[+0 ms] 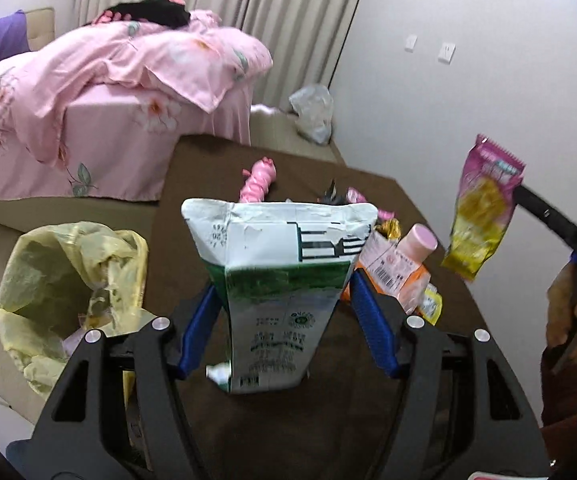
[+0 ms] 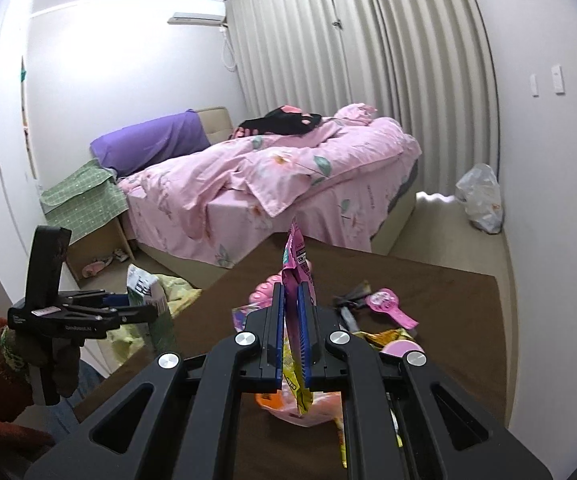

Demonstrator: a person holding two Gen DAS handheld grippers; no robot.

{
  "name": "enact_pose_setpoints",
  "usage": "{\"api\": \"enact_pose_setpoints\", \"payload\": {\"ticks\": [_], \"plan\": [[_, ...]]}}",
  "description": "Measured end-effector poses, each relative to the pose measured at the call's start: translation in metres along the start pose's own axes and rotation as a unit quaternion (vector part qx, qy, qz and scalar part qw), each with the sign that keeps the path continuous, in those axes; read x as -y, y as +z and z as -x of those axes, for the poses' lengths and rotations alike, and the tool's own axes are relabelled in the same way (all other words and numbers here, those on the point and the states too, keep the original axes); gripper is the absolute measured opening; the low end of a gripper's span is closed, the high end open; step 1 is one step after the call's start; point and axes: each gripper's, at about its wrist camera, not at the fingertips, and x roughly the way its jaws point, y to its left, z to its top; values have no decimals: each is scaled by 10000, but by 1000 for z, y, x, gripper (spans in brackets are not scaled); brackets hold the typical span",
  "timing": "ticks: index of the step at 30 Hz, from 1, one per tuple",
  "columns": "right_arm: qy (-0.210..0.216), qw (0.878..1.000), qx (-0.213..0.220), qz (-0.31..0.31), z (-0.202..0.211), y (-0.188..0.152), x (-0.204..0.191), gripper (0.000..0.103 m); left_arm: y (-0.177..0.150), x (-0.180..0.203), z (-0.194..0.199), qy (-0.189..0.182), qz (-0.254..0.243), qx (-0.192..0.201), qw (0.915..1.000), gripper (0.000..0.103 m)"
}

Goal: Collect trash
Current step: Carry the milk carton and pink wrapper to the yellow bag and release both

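Two pieces of trash are lifted off the brown table point(image 1: 288, 420): the left gripper point(image 1: 284, 292) clamps a milk carton point(image 1: 276, 280), the right gripper point(image 2: 291, 312) pinches a snack wrapper point(image 2: 297, 264). Next, probably carry both left to the yellow bag point(image 1: 64, 280) and let go above its mouth.

A carton point(image 1: 276, 280) stands above the table's point(image 1: 192, 184) near edge; a bin bag point(image 1: 68, 280) sits beside its left edge, wrappers point(image 2: 388, 304) toward its right.
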Motion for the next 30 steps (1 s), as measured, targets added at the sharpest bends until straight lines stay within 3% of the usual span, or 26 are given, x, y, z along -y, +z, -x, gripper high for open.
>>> {"api": "enact_pose_setpoints", "payload": {"ticks": [14,30], "plan": [[642,9973,22,353,-29,23,-55,8,12,-24,74,478,12,830,9954,60],[1667,9814,-285,904,-129,51,-145,8,14,-136,130,1395,882,1409,9762,61]]}}
